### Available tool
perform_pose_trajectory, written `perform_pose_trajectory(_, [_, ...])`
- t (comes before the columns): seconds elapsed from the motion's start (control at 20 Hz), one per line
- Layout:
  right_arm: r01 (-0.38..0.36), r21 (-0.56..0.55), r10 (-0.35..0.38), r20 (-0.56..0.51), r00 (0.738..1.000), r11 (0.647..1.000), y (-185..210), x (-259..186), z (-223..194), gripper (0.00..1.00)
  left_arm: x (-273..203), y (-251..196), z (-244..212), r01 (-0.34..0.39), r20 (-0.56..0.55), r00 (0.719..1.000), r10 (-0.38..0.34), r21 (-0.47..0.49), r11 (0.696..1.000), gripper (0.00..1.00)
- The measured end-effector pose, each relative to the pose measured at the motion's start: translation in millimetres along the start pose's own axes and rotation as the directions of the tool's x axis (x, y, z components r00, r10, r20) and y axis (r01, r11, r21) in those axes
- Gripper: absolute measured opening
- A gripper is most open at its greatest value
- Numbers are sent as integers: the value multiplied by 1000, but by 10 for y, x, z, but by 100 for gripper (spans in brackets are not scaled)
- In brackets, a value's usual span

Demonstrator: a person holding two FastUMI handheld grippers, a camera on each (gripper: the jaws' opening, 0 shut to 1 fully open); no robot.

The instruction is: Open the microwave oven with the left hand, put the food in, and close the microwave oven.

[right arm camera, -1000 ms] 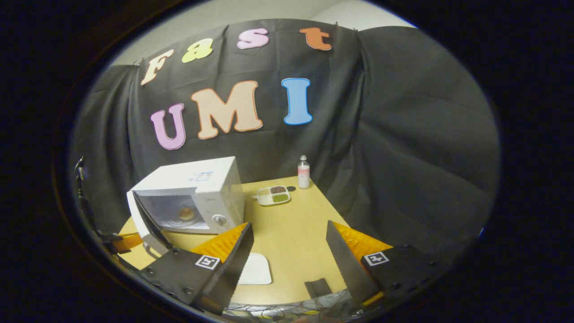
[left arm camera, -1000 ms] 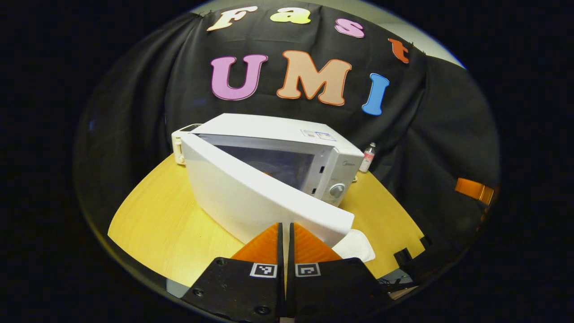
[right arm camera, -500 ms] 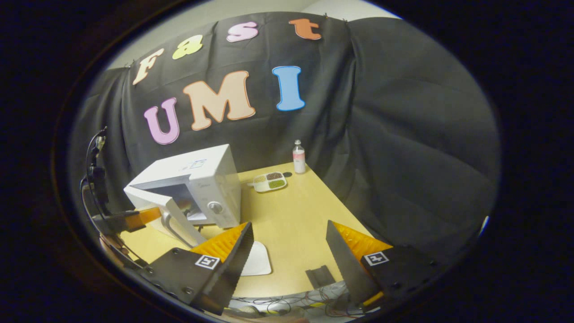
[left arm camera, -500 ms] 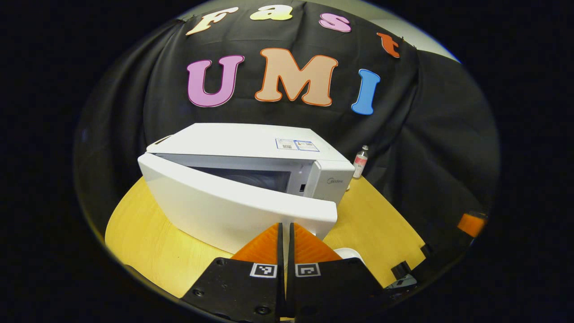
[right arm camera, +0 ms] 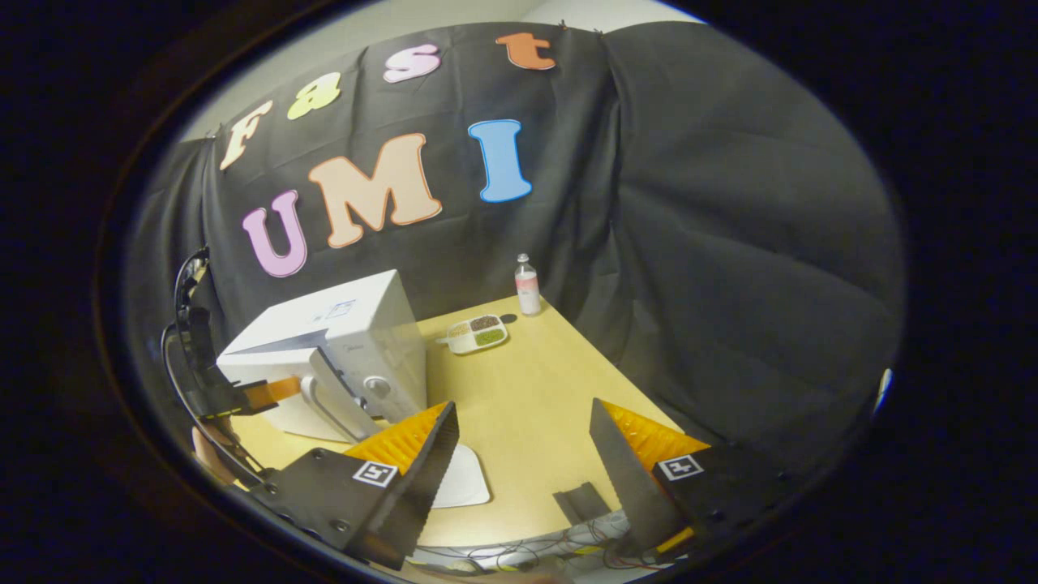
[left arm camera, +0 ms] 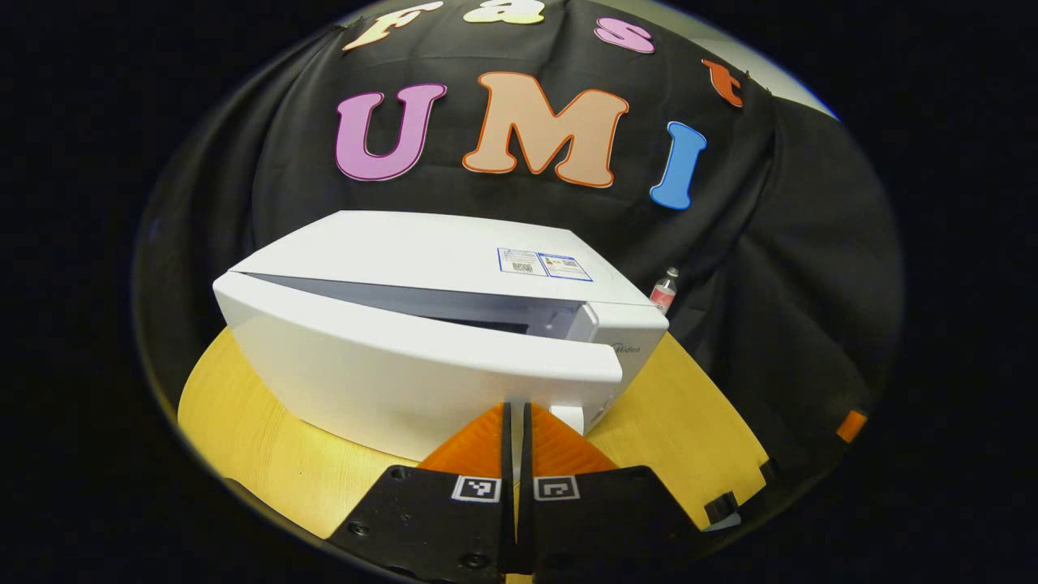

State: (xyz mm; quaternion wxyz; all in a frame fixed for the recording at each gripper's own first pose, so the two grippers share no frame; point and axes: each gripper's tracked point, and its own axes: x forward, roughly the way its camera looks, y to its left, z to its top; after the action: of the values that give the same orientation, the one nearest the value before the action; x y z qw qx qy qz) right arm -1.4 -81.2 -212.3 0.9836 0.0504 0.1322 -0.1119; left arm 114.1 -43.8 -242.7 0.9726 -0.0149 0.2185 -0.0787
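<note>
Door (left arm camera: 422,365) of the microwave (left arm camera: 438,251), at the table's (right arm camera: 519,389) left edge, stands slightly ajar; left gripper (left arm camera: 516,422), fingers pressed together, noses against it; right gripper (right arm camera: 519,454) hangs spread and empty; a glancing push could slip off or shove the oven, leaving it unlatched.

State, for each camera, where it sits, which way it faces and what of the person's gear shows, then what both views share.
Left gripper view: rides the left gripper, jaws shut, close against the white microwave oven door.
Right gripper view: rides the right gripper, jaws open, above the yellow wooden table, facing the booth wall.
Shared: the microwave oven, the table, the small clear bottle.
</note>
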Motion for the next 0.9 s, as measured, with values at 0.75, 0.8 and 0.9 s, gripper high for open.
perform_pose_trajectory(0.75, [21,-41,-21,0,1000,999,80,184,117,92,285,13,108,-12,16,1000,13,-75,997,0])
perform_pose_trajectory(0.8, [18,-40,-18,-6,1000,999,91,191,106,92,290,30,95,-15,10,1000,16,-85,996,0])
perform_pose_trajectory(0.9, [16,-43,-17,-21,1000,999,105,214,82,92,302,40,112,-20,10,1000,21,-99,995,0])
